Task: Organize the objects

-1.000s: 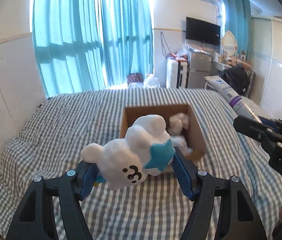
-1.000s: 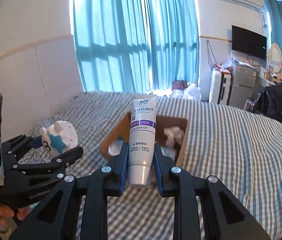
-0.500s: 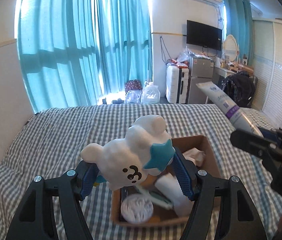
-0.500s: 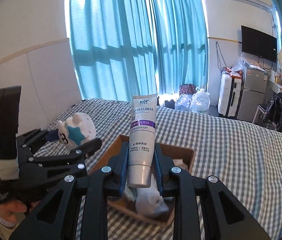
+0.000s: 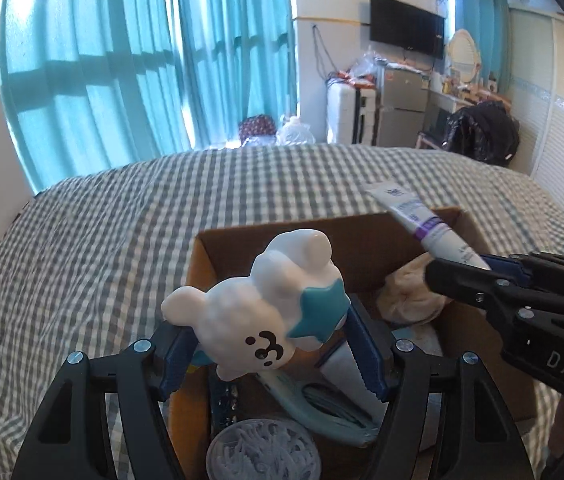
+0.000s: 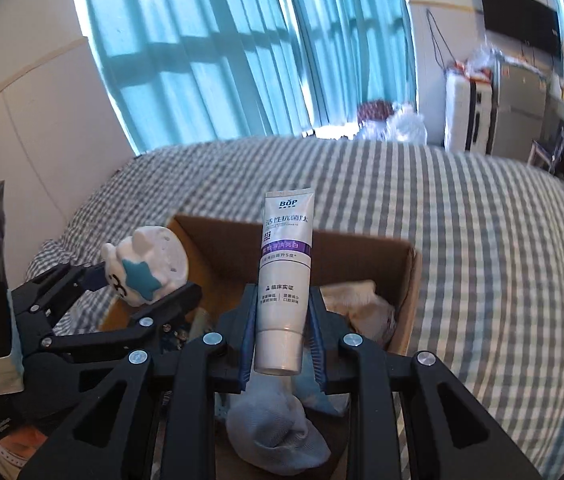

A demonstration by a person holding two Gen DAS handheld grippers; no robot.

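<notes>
My left gripper (image 5: 269, 340) is shut on a white cloud-shaped toy (image 5: 265, 312) with a teal star and a small face, held over the near end of an open cardboard box (image 5: 366, 232). In the right wrist view the same toy (image 6: 145, 272) shows at the left in the left gripper (image 6: 137, 292). My right gripper (image 6: 284, 320) is shut on a white and purple toothpaste tube (image 6: 286, 272), its crimped end pointing up, above the box (image 6: 410, 280). From the left wrist view the tube (image 5: 422, 224) juts up left out of the right gripper (image 5: 478, 268).
The box sits on a bed (image 5: 93, 232) with a grey checked cover. Inside lie a beige cloth (image 5: 410, 296), a round clear container (image 5: 261, 452), a pale blue sock (image 6: 277, 428) and other small items. Teal curtains (image 5: 141, 64), a suitcase (image 5: 350, 116) and furniture stand beyond the bed.
Both grippers have come forward and down over the box, which now fills the lower middle of each view. The toy and the tube stay gripped as before.
</notes>
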